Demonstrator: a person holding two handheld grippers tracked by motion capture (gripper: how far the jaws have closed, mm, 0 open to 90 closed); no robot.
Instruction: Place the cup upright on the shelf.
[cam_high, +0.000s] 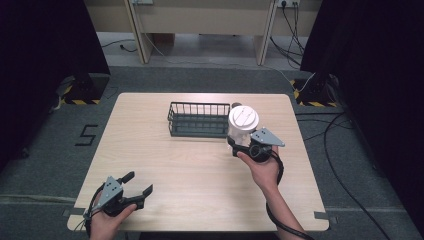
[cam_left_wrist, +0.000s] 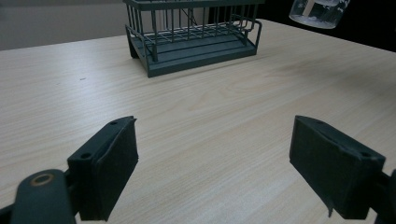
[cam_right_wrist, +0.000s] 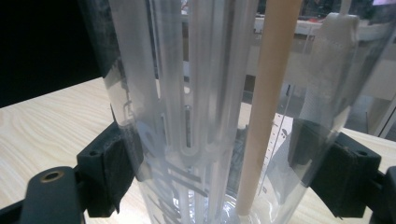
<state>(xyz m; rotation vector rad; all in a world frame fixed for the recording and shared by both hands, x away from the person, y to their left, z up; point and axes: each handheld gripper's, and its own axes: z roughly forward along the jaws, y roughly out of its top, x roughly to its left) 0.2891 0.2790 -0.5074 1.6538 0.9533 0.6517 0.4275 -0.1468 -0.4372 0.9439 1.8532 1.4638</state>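
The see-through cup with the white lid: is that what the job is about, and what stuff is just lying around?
Part of the job:
- clear cup, gripped by the right claw
- wire basket beside it

Just lying about:
- left claw, open, holding nothing
- floor cables

A lab: black curtains (cam_high: 45, 40), hazard-taped stands (cam_high: 80, 95), floor cables (cam_high: 345, 185).

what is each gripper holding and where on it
The right gripper clamps a clear cup with a white lid by its side wall. The left gripper holds nothing.
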